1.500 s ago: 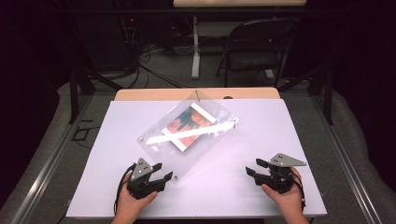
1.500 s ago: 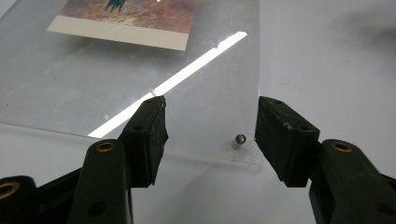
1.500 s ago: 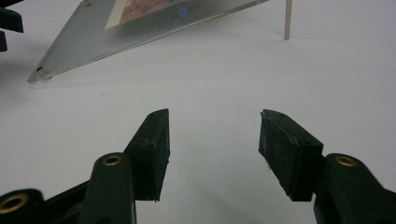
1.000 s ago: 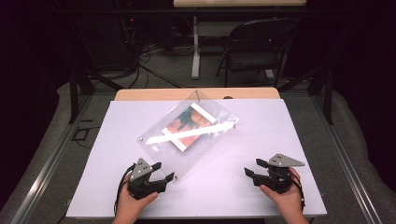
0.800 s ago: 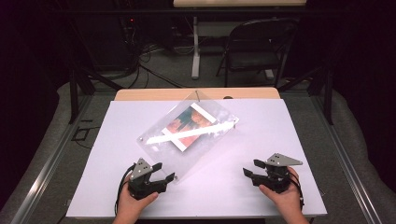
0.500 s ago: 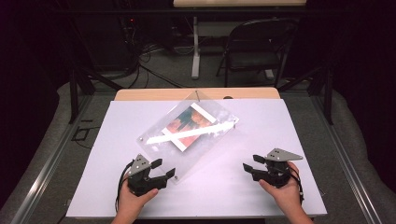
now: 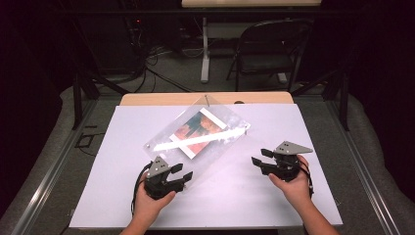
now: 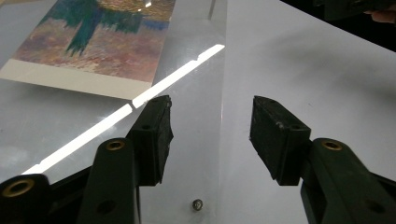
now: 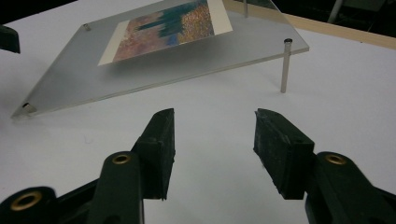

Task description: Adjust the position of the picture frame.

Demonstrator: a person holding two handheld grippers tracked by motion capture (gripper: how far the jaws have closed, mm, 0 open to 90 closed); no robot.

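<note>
High view: clear acrylic frame (image 7: 198, 139) lying diagonally mid-tabletop (image 7: 293, 205), long axis near-left to far-right; left gripper (image 7: 182, 177) at its near corner, right gripper (image 7: 260, 157) apart.

Left gripper view: fingers (image 8: 154, 135) just closing, released, astride the frame's edge (image 8: 201, 140).

Right gripper view: fingers (image 9: 161, 147) also narrowing, empty, frame (image 9: 154, 70) ahead.

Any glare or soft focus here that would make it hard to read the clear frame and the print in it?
High view: a bright streak of glare crosses the clear frame, washing out part of the print; surroundings are very dark. Left gripper view: the same streak runs across the acrylic, and the print looks soft. Right gripper view: even light, frame edges and standoff post crisp.
</note>
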